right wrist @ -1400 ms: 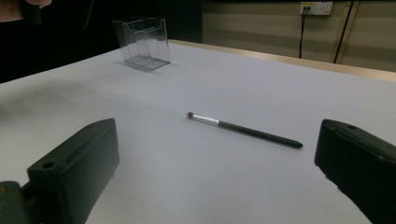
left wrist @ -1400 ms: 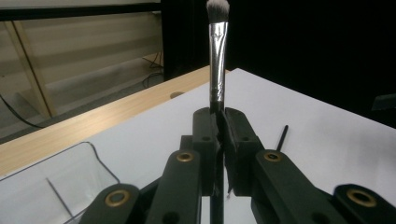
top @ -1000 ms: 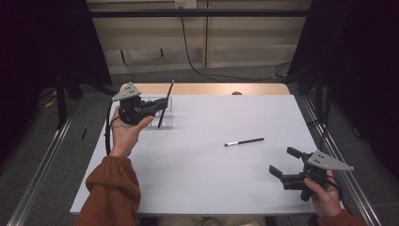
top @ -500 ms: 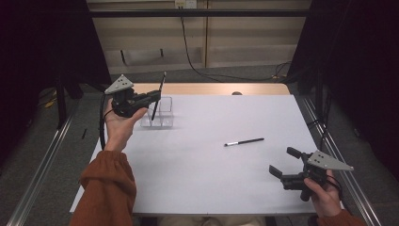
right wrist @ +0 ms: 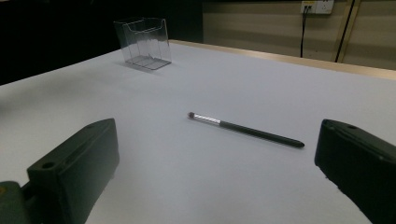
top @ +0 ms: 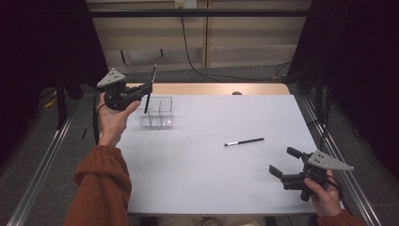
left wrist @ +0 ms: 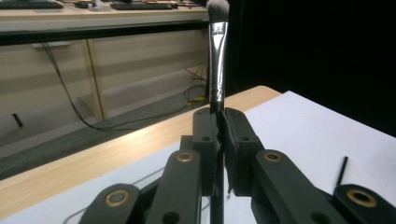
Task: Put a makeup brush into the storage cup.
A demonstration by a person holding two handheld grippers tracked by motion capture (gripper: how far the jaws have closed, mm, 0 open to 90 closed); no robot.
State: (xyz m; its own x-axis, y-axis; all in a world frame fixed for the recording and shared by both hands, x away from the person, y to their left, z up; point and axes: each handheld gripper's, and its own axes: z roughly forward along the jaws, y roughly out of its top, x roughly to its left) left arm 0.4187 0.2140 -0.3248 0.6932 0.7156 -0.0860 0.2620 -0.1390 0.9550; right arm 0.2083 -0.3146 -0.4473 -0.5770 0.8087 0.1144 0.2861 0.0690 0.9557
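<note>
My left gripper (top: pixel 147 88) (left wrist: pixel 218 123) is shut on a black makeup brush (top: pixel 150 88) (left wrist: pixel 217 56), which stands nearly upright with its bristles up. It hovers at the left edge of a clear plastic organizer (top: pixel 156 112) (right wrist: pixel 143 42) at the far left of the white table. A second black brush (top: pixel 244 141) (right wrist: pixel 245 130) lies flat near the table's middle right. My right gripper (top: pixel 282 162) (right wrist: pixel 217 172) rests open near the front right corner, its jaws pointing at that brush from some way off.
The white table sheet (top: pixel 211 155) ends at a wooden strip (top: pixel 211 88) along the far side. Metal rails (top: pixel 42 160) run along both sides of the table. A cable (top: pixel 197 61) hangs down the back wall.
My left hand has lifted the held brush and carried it left and away, from over the organizer to its left edge. The right gripper has stayed put.
</note>
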